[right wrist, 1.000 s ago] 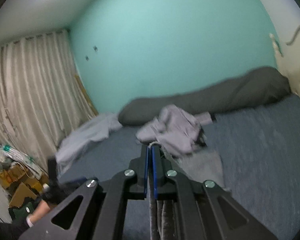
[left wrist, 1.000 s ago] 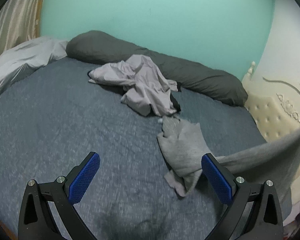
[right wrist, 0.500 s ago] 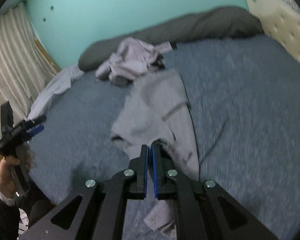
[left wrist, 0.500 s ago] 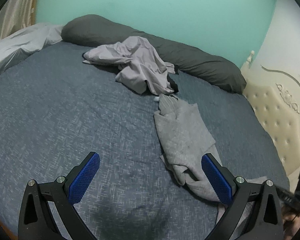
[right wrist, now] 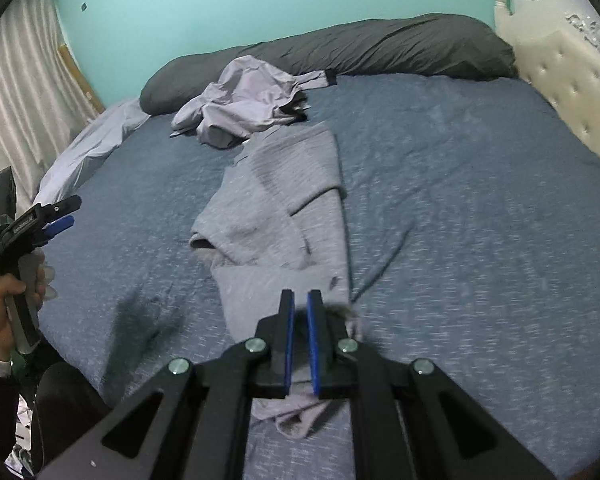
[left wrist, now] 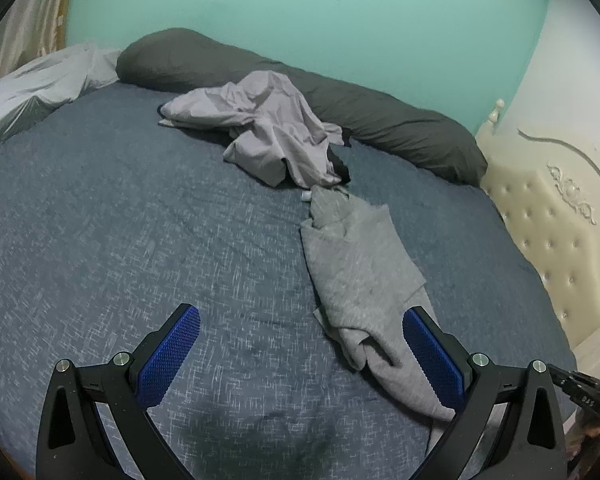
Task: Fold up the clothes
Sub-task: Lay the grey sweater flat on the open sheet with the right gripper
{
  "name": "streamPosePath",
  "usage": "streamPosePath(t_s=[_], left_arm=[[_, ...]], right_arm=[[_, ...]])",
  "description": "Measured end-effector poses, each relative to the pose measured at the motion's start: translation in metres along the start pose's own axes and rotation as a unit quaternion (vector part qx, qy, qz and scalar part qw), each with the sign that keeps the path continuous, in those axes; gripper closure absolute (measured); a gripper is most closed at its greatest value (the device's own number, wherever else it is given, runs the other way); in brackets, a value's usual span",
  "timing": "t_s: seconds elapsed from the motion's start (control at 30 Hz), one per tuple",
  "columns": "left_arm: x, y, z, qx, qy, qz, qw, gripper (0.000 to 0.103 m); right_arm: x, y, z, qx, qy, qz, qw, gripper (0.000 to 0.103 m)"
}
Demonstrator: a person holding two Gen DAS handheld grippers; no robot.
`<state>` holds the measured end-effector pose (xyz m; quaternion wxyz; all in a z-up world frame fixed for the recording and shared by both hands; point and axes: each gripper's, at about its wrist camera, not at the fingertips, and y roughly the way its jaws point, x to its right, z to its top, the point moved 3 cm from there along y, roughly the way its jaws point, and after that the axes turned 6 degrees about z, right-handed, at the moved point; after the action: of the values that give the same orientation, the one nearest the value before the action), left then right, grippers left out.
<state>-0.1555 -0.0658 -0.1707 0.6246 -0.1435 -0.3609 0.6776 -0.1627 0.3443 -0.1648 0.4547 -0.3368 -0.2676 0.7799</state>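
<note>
This is a bedroom in someone's home. A wide bed (left wrist: 120, 216) under a blue-grey cover fills most of the room, with a long dark grey bolster pillow (left wrist: 380, 116) lying along its far edge against a plain turquoise wall (left wrist: 300, 12). At one end stands a cream tufted headboard (left wrist: 548, 240) with carved scrollwork (rather ornate). Pale pleated curtains (right wrist: 16, 92) hang on the other side, next to a crumpled light grey quilt (left wrist: 28, 92). Loose clothes lie on the bed: a lilac garment (left wrist: 268, 128) and a grey knitted one (left wrist: 356, 264).
</note>
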Motion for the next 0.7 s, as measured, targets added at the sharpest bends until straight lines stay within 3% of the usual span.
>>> streamPosePath(t_s=[0.17,0.23,0.27,0.3,0.53,0.7], left_arm=[[0.002,-0.010,0.006,0.008,-0.004,-0.003,1.0000,0.000],[0.005,-0.008,0.005,0.007,0.001,-0.002,1.0000,0.000],[0.005,-0.005,0.004,0.005,0.002,-0.001,1.0000,0.000],[0.006,-0.003,0.003,0.003,0.003,-0.001,1.0000,0.000],[0.004,0.034,-0.007,-0.011,0.004,0.006,0.9999,0.000],[-0.001,0.071,-0.014,-0.023,-0.003,0.004,0.9997,0.000]], right_arm=[[0.009,-0.015,0.013,0.018,0.018,-0.004,1.000,0.096],[0.010,-0.010,0.020,0.018,0.020,-0.002,1.000,0.091],[0.009,-0.006,0.022,0.016,0.021,-0.001,1.000,0.083],[0.009,0.001,0.025,0.013,0.024,0.000,1.000,0.078],[0.005,0.072,0.052,-0.018,0.021,0.023,0.999,0.075],[-0.001,0.136,0.068,-0.046,0.011,0.041,0.998,0.061]])
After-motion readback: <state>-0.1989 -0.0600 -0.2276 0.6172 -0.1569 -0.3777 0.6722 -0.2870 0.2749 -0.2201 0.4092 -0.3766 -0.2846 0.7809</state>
